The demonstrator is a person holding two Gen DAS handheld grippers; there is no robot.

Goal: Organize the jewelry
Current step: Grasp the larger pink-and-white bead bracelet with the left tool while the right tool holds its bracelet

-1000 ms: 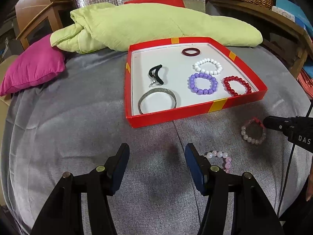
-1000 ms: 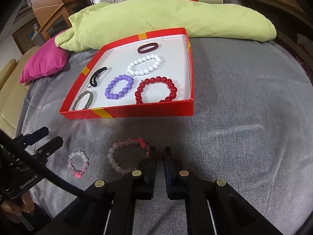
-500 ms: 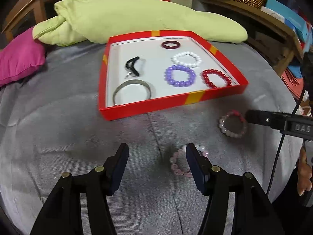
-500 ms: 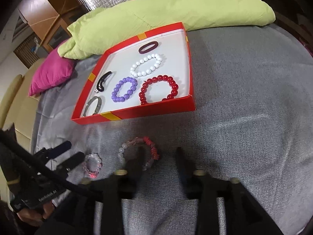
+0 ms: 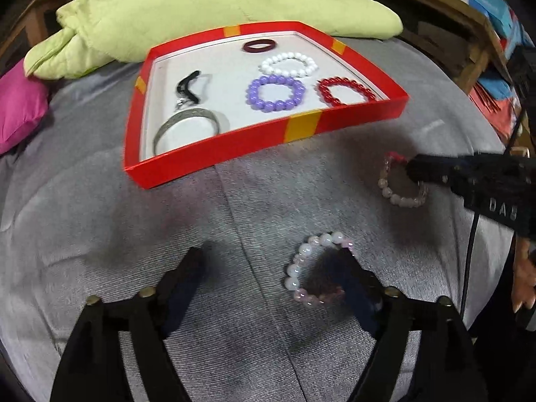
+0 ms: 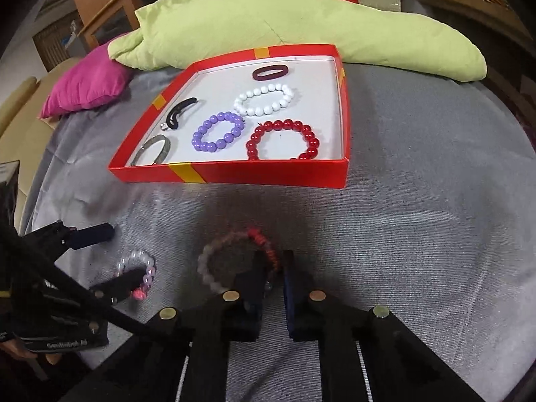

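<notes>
Right gripper (image 6: 272,261) seemingly pinching pink-red bracelet (image 6: 214,254); its jaws hidden in left view.

I see soft indoor light from above. Dark shadows sit on the grey cover (image 5: 100,221) under my tongs. Both pictures bend round at the edges, with black corners. Moving parts look smeary.

left claw (image 5: 271,261) spread wide | right finger (image 5: 351,271) over pale bracelet (image 5: 301,268) (maybe touching) | red tray (image 5: 254,140) beyond
</notes>
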